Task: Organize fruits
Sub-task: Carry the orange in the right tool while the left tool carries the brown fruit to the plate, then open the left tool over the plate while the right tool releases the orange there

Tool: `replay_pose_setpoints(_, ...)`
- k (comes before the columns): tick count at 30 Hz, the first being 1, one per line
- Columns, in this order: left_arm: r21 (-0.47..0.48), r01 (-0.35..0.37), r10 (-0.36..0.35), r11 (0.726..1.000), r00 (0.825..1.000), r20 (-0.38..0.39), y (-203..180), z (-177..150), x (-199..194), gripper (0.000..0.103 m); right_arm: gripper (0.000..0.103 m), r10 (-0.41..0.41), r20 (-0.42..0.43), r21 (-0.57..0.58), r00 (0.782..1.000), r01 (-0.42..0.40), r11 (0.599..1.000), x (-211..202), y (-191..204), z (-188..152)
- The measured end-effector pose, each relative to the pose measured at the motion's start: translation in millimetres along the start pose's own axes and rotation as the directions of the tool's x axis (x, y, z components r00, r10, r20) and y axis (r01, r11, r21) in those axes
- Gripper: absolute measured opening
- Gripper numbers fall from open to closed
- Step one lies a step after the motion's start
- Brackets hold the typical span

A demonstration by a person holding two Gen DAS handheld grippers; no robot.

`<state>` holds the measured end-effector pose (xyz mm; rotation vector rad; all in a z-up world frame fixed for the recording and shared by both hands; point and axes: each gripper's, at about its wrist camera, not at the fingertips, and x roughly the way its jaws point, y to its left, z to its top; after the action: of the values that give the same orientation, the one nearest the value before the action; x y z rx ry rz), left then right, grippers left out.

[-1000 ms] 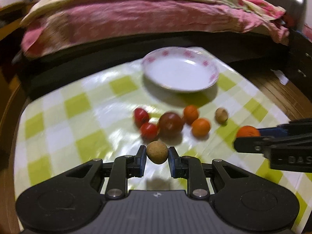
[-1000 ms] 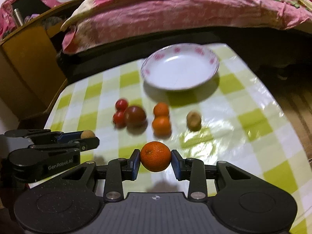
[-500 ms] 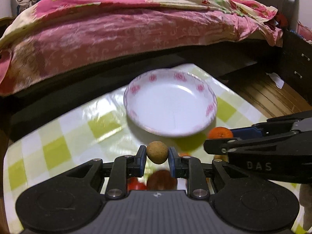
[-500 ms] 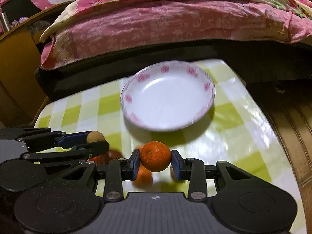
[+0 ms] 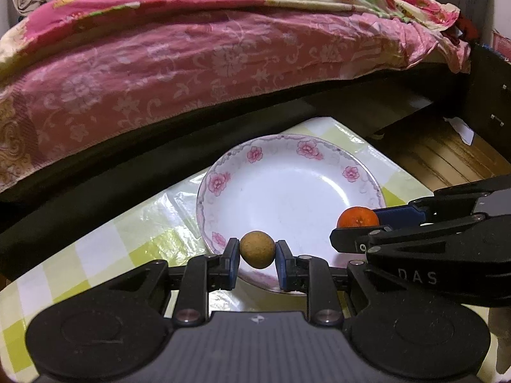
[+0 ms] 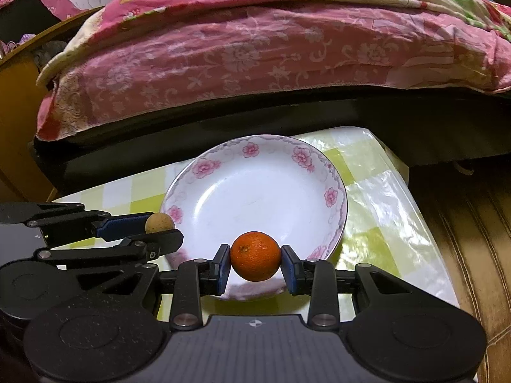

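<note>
My left gripper point(image 5: 257, 257) is shut on a small round tan fruit point(image 5: 257, 249) and holds it above the near left rim of the white plate with pink flowers point(image 5: 306, 150). My right gripper point(image 6: 255, 263) is shut on an orange mandarin point(image 6: 255, 256) and holds it above the plate's point(image 6: 252, 150) near rim. In the left wrist view the mandarin point(image 5: 357, 218) shows at the right, over the plate's right side. In the right wrist view the tan fruit point(image 6: 158, 222) shows at the left. The plate holds nothing. The other fruits on the table are hidden.
The plate sits near the far edge of a table with a green and white checked cloth point(image 6: 377, 198). A bed with a pink floral quilt point(image 5: 191, 63) stands close behind. Wooden floor point(image 5: 440, 156) lies to the right, a wooden cabinet point(image 6: 19, 121) to the left.
Both grippers have moved forward with their fruits, from over the loose fruits to over the plate's near rim. The loose fruits have dropped out of view.
</note>
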<state>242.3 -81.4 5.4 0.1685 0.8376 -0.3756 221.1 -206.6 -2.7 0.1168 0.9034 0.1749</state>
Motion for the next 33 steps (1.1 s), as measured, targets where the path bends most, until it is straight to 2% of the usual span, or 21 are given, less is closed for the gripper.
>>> replay_pose_setpoints(10,0.011,0.003,-0.003,1.000,0.999,-0.033,-3,-2,20,0.032,0.032,-0.009,-0.027,-0.026,1.000,0.008,1.000,21,-9,3)
replay_pose_setpoints(33,0.001,0.005,-0.005,1.000,0.999,-0.034,-2,1,27,0.035,0.036,-0.029,-0.005,-0.038,1.000,0.029,0.999,24,-13,7)
